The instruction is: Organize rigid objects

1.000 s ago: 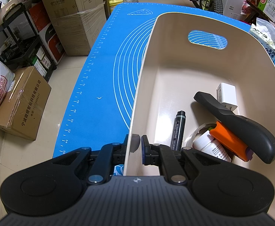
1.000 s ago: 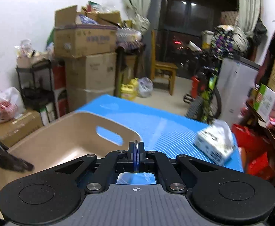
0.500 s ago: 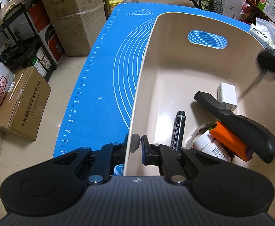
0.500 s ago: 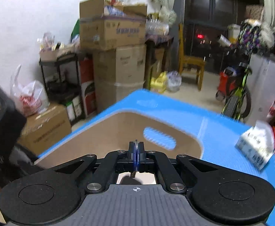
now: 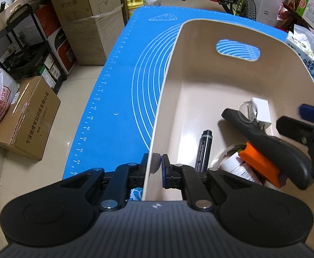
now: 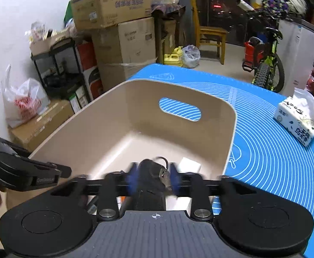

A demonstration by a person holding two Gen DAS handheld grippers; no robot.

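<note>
Keys [image 6: 164, 173] loose between the parted right tool [image 6: 153, 177] pads, over the bin [image 6: 122, 116].

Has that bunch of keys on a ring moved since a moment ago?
Yes. The keys now lie inside the beige bin, on the black handle beside the white charger; a second ago none were there.

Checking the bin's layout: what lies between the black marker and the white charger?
In the left wrist view, the narrow end of a black handle lies between the marker and the charger, with keys on a ring resting on it.
</note>
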